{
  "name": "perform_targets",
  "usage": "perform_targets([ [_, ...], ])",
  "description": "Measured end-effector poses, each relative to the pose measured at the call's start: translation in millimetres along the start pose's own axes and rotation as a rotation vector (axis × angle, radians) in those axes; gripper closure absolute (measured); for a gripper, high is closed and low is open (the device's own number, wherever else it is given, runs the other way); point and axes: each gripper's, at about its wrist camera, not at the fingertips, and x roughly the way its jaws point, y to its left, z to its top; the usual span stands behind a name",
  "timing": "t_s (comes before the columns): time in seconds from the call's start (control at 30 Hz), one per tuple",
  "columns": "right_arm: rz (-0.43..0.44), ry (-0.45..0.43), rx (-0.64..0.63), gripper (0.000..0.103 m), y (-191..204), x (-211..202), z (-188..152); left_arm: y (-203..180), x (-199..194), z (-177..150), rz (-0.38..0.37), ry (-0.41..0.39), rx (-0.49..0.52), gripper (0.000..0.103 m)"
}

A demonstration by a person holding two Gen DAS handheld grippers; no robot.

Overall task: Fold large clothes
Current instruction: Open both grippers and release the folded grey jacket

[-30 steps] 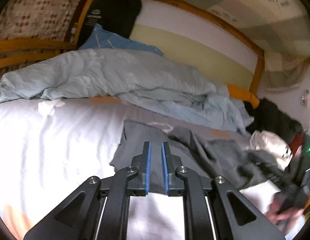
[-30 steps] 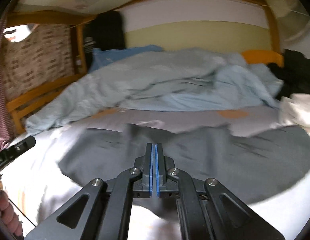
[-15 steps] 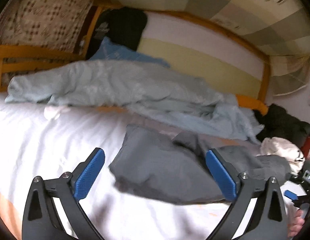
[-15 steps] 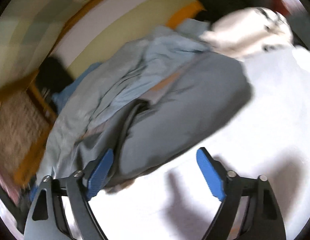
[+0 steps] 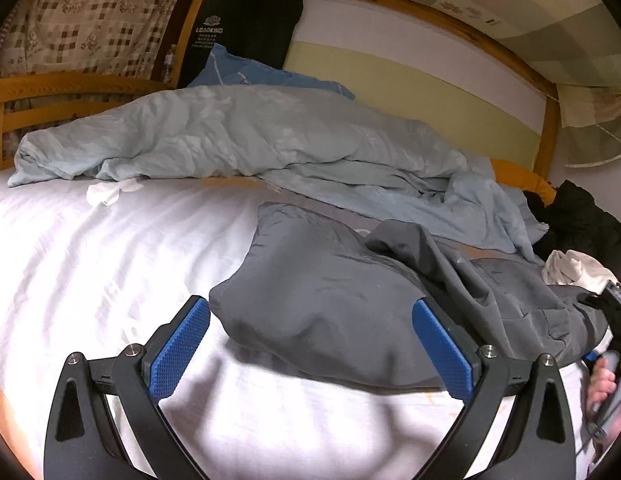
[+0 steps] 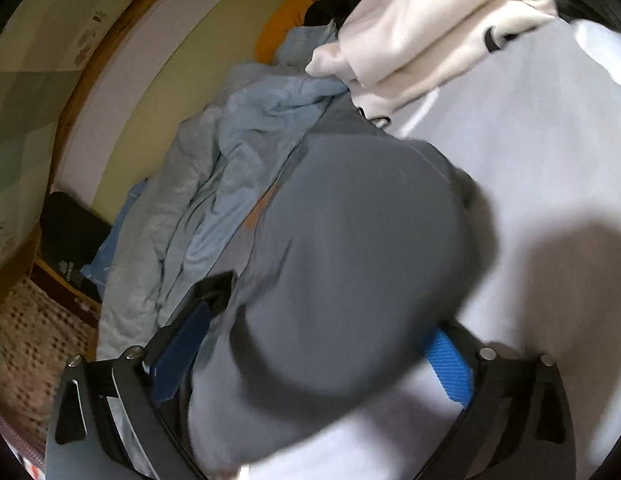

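Both grippers, pressed together a second ago, now stand spread; the right view has also rolled, so the bed runs diagonally. Surface: white sheet (image 5: 90,264) on a wooden-framed bed (image 5: 62,80), pale yellow-and-white wall behind, checked curtain (image 5: 90,20) at 10 o'clock. Light-blue duvet (image 5: 250,136) bunched along the far side; black bag (image 5: 246,28) at 12 o'clock against the frame; cream garment (image 6: 426,40) and dark clothing (image 5: 582,220) at 3 o'clock in the left view. Grey garment (image 5: 342,300), crumpled, lies on the sheet right of centre. Left gripper (image 5: 310,344): fingers wide apart, clamping nothing, the garment's near hem lying just beyond and between the blue pads (image 5: 178,352). Right gripper (image 6: 310,360): jaws opening, the grey cloth bulging between them, blurred; pads not pressing it. Bare sheet open from 7 to 10 o'clock in the left view; a hand (image 5: 602,380) at 4 o'clock.
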Motion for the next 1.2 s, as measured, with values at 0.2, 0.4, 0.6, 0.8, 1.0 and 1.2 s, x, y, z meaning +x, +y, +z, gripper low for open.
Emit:
perform_targets([
  [0.2, -0.025, -0.036, -0.151, 0.056, 19, 7, 6, 4, 4, -1, -0.025, 0.030, -0.017, 0.002],
  [0.4, -0.008, -0.236, -0.501, 0.073, 107, -34, -20, 5, 2, 0, -0.039, 0.019, -0.040, 0.002],
  [0.6, 0.135, -0.307, -0.786, 0.073, 215, -60, -83, 7, -2, 0, -0.043, -0.004, -0.062, 0.002],
  [0.8, 0.214, -0.300, -1.015, 0.078, 274, -57, -177, 41, -15, 5, -0.039, -0.057, -0.210, 0.002],
  [1.0, 0.162, -0.296, -1.366, 0.078, 288, -40, -287, 77, -61, 30, 0.012, -0.206, -0.243, 0.002],
  [1.2, -0.030, -0.327, -1.649, 0.074, 283, -11, -357, 87, -77, 36, 0.075, -0.244, -0.215, 0.002],
])
